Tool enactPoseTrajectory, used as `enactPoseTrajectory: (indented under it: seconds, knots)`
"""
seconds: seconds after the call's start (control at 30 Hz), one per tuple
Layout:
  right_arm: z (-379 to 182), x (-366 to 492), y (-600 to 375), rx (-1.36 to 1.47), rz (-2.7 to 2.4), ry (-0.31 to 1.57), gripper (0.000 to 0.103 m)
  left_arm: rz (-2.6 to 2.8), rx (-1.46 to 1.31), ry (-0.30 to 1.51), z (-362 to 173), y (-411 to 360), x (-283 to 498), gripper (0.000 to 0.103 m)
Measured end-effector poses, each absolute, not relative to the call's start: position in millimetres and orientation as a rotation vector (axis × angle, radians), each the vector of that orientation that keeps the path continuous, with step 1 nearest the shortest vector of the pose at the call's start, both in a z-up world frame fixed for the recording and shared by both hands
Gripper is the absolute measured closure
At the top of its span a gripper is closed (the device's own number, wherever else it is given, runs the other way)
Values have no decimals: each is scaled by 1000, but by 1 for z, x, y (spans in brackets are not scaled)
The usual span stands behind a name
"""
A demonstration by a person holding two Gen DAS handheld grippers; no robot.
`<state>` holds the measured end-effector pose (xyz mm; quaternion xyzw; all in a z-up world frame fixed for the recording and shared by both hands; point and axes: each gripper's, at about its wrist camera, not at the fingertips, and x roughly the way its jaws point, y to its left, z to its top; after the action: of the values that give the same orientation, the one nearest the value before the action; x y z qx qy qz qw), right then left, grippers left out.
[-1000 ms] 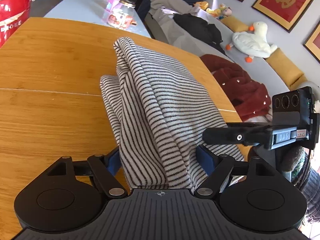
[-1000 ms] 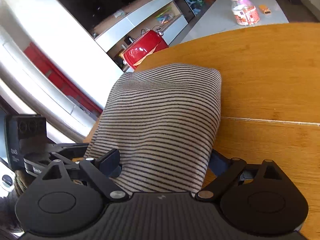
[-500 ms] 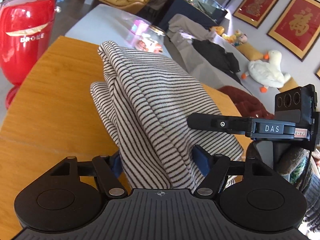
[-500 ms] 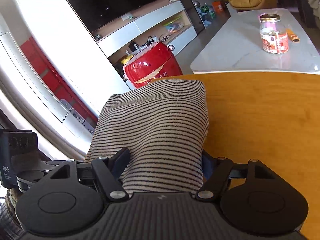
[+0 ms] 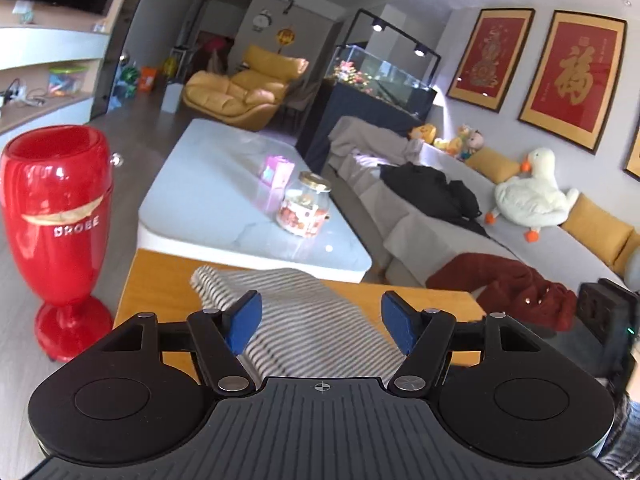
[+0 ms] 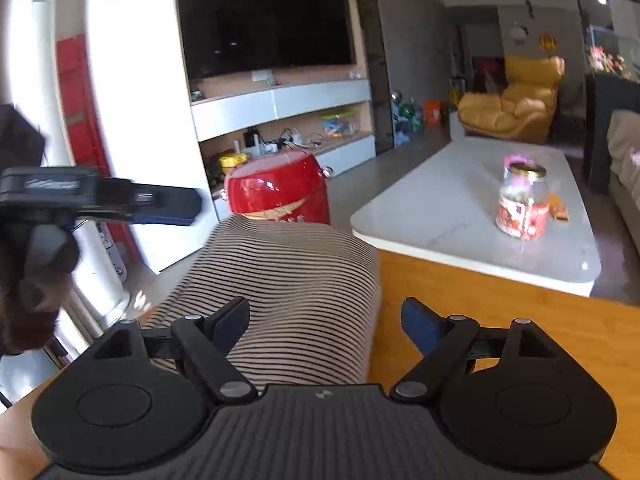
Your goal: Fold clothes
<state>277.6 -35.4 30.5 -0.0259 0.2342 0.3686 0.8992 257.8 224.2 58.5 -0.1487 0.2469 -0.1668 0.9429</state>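
The striped garment [image 5: 304, 320] is seen folded near the bench's [image 6: 500, 312] far edge; both jaws are apart. Soft, light knit is judged best pinched at a folded edge.

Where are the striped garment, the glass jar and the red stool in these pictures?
striped garment [image 6: 288, 292], right wrist view, middle of its folded top.
glass jar [image 5: 304, 210], left wrist view, its labelled body.
red stool [image 5: 56, 216], left wrist view, its glossy side.
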Motion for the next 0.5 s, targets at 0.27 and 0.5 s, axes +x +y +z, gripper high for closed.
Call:
enactPoseTrajectory:
  seconds: [0.27,0.5]
  knots:
    - [4,255,6,-190,887,621,20,-279,-384,669,-1,231,327,34]
    - [36,269,-59,57,841,624,16,-193,-390,629,25,241,264,17]
